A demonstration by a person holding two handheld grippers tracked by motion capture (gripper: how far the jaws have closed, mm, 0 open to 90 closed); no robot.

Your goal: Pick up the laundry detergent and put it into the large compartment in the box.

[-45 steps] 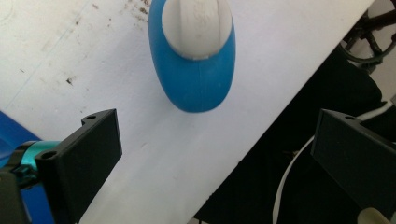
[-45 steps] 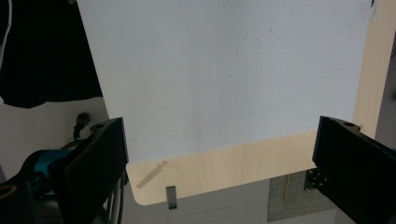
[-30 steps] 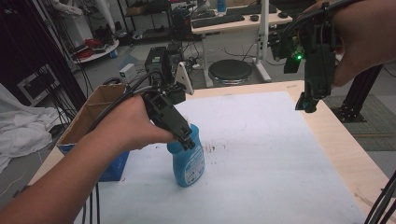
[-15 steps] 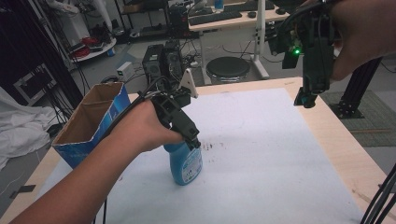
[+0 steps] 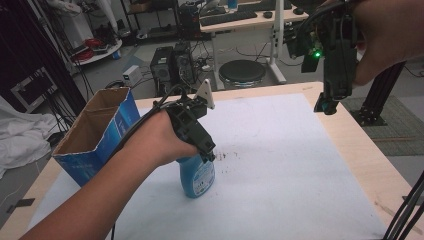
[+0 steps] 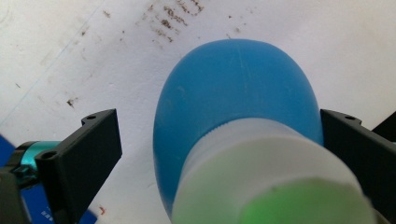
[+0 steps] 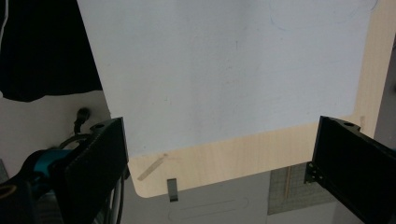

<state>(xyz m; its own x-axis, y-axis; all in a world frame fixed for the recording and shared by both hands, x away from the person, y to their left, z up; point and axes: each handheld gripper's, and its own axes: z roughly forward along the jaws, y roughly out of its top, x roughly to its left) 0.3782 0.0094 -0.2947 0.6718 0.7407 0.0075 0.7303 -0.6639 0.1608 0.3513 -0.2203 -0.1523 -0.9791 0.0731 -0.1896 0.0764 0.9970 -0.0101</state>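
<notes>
Blue bottle (image 5: 198, 176) upright on white sheet (image 5: 280, 165) nr cardboard box (image 5: 95, 135), left gripper (image 5: 209, 152) jaws wide, straddling its white cap w/o touching; right gripper (image 5: 327, 105) wide, empty, well above table; prob light, smooth plastic, slippery, so grab neck under cap

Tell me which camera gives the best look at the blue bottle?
The high view: the blue bottle stands upright on the white sheet, label visible, under the left gripper. The left gripper view looks down on its cap and shoulder between open jaws. The right gripper view faces bare sheet.
</notes>
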